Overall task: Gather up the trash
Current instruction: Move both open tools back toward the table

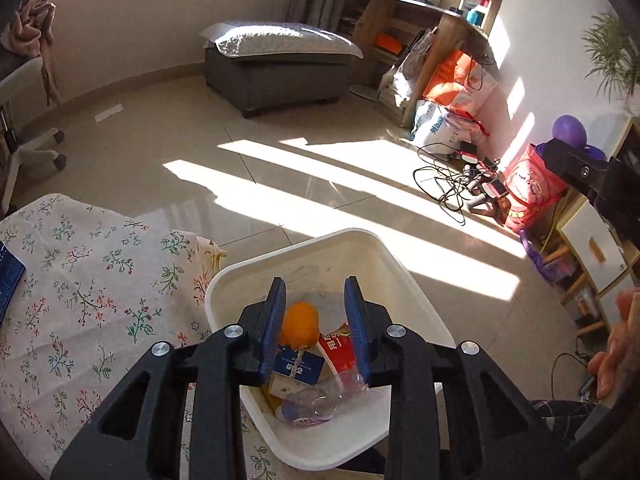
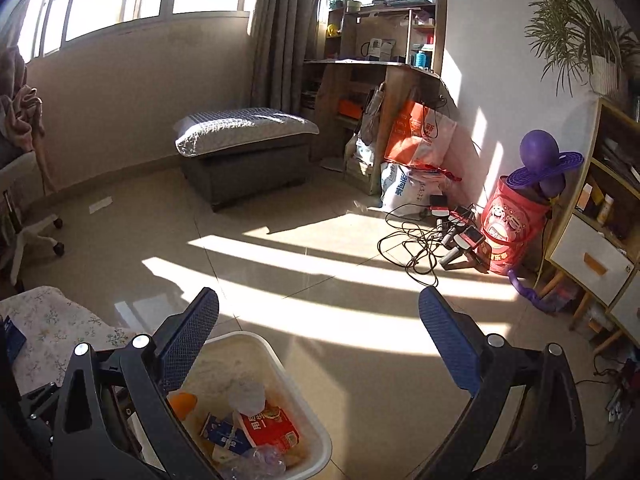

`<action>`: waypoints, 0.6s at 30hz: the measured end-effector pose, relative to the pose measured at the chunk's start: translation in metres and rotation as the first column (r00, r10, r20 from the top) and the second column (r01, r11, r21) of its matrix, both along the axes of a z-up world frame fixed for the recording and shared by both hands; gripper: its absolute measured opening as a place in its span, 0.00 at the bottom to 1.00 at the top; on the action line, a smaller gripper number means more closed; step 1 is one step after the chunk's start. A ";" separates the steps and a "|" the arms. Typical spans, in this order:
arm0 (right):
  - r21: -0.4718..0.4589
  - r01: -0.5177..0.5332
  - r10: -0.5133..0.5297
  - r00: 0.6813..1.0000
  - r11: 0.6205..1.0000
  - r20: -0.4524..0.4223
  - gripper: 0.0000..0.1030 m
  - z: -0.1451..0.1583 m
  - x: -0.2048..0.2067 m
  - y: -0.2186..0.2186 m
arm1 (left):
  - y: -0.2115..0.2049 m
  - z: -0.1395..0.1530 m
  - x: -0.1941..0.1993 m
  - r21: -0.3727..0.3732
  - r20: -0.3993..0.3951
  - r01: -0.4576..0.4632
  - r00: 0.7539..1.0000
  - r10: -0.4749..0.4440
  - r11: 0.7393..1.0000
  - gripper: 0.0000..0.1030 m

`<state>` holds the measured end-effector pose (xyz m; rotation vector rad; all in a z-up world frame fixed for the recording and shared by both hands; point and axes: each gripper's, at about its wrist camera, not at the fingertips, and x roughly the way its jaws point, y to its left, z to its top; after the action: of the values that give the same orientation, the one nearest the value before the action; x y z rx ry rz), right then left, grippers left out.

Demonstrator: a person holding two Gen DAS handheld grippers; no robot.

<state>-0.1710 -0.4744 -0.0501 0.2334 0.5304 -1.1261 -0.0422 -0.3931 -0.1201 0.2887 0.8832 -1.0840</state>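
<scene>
Left wrist — left gripper (image 1: pixel 316 300) jaws parted, over bin (image 1: pixel 372 240) — orange (image 1: pixel 299 324) upright.

"用" on red packet (image 2: pixel 269 426)

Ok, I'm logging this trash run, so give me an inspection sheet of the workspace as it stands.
Surface: floral tablecloth at left; tiled floor sunlit.
Job's things: white bin beside the cloth holds an orange, a blue carton, a red packet and clear plastic.
Clutter: blue booklet on the cloth.
Grippers: left hand-held gripper open over the bin, nothing gripped; right hand-held gripper wide open, empty.
Cables: tangled leads on the floor by the wall.
Surroundings: grey ottoman, shelving desk, red bucket, plant.
</scene>
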 end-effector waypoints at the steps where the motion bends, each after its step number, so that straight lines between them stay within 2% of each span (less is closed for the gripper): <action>1: -0.002 0.003 -0.003 1.000 1.000 -0.001 0.93 0.000 0.000 0.000 | 0.000 0.001 0.000 -0.005 -0.004 -0.003 1.000 0.003 1.000 0.54; 2: -0.001 0.006 -0.006 1.000 1.000 0.000 0.93 0.000 0.000 0.000 | 0.001 0.002 -0.001 -0.010 -0.004 -0.004 1.000 0.004 1.000 0.60; 4: 0.003 0.010 -0.010 1.000 1.000 -0.001 0.93 0.000 0.001 0.000 | 0.001 0.005 -0.002 0.003 0.007 -0.004 1.000 0.004 1.000 0.61; 5: 0.006 0.010 -0.010 1.000 1.000 -0.001 0.93 0.000 0.003 0.001 | 0.001 0.006 -0.002 0.014 0.026 -0.015 1.000 0.014 1.000 0.65; 6: 0.009 0.008 -0.008 1.000 1.000 -0.003 0.93 0.000 0.004 0.001 | 0.003 0.009 -0.001 0.023 0.057 -0.035 0.998 0.034 0.999 0.74; 8: 0.012 -0.001 0.001 1.000 1.000 -0.006 0.93 0.000 0.009 0.003 | 0.008 0.015 0.000 0.026 0.122 -0.078 0.990 0.074 0.997 0.82; 11: 0.015 -0.024 0.025 1.000 1.000 -0.018 0.93 0.000 0.019 0.010 | 0.015 0.022 0.007 0.048 0.180 -0.115 0.978 0.105 0.992 0.82; 18: 0.021 -0.101 0.102 0.994 0.995 -0.045 0.93 0.000 0.048 0.031 | 0.040 0.021 0.036 0.085 0.237 -0.202 0.955 0.177 0.976 0.85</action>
<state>-0.1227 -0.4434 -0.0497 0.1951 0.5881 -1.0299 -0.0058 -0.3528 -0.0987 0.4020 0.7474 -0.8073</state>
